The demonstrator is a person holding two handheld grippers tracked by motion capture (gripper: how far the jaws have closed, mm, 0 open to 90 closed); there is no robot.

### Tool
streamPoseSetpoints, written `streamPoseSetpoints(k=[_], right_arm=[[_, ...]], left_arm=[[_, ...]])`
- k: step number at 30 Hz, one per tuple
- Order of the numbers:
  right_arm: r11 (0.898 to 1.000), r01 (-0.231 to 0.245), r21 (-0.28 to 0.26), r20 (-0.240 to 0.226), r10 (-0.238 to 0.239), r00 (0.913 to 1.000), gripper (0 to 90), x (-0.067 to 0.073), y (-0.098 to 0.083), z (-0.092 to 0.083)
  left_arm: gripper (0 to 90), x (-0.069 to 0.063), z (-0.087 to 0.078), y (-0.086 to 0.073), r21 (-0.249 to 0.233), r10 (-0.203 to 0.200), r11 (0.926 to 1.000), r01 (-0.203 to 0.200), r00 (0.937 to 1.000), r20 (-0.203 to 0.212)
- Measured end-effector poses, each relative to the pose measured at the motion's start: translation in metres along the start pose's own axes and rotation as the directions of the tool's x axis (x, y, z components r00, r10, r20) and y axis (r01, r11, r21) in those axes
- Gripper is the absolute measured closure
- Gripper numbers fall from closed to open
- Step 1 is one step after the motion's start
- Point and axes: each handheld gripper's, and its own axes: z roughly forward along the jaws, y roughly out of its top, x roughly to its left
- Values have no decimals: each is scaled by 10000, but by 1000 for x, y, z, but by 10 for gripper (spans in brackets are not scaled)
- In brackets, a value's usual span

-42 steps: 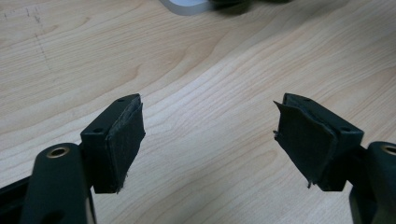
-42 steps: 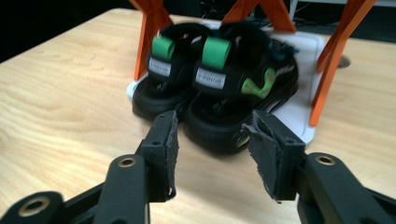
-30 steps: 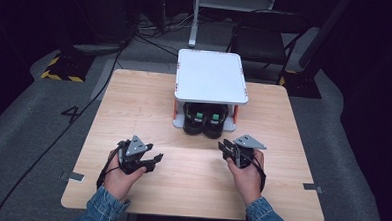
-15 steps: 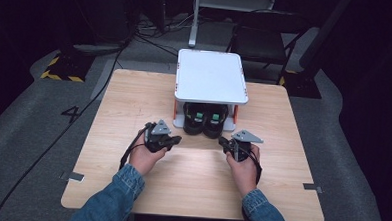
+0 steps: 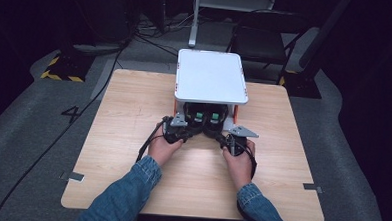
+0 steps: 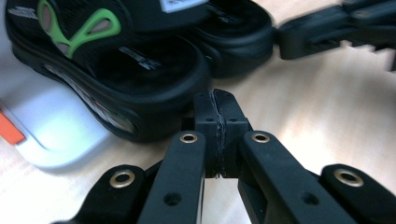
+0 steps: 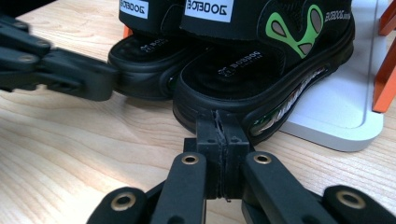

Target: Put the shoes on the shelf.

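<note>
Under the white raised shelf (image 5: 211,76) on the wooden table (image 5: 122,137), the two black-and-green foam sandals (image 5: 207,118) lie heels toward you, just ahead of your left tongs (image 6: 218,112) and right tongs (image 7: 220,128), both clenched empty.

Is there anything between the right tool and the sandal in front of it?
Nothing visible. In the right gripper view the right tool, jaws shut and empty, sits just before the heel of the right sandal, with bare wooden table around it. The left tool points at the other sandal.
</note>
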Motion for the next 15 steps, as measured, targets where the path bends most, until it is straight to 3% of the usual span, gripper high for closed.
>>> streamPoseSetpoints(k=[3, 15], right_arm=[[9999, 103, 16, 237, -103, 9997, 894, -1, 1, 2], [9999, 67, 152, 779, -79, 9969, 885, -29, 20, 23]], left_arm=[[896, 4, 4, 4, 22, -234, 9997, 233, 9994, 247], [894, 14, 36, 20, -124, -36, 9999, 32, 9994, -336]])
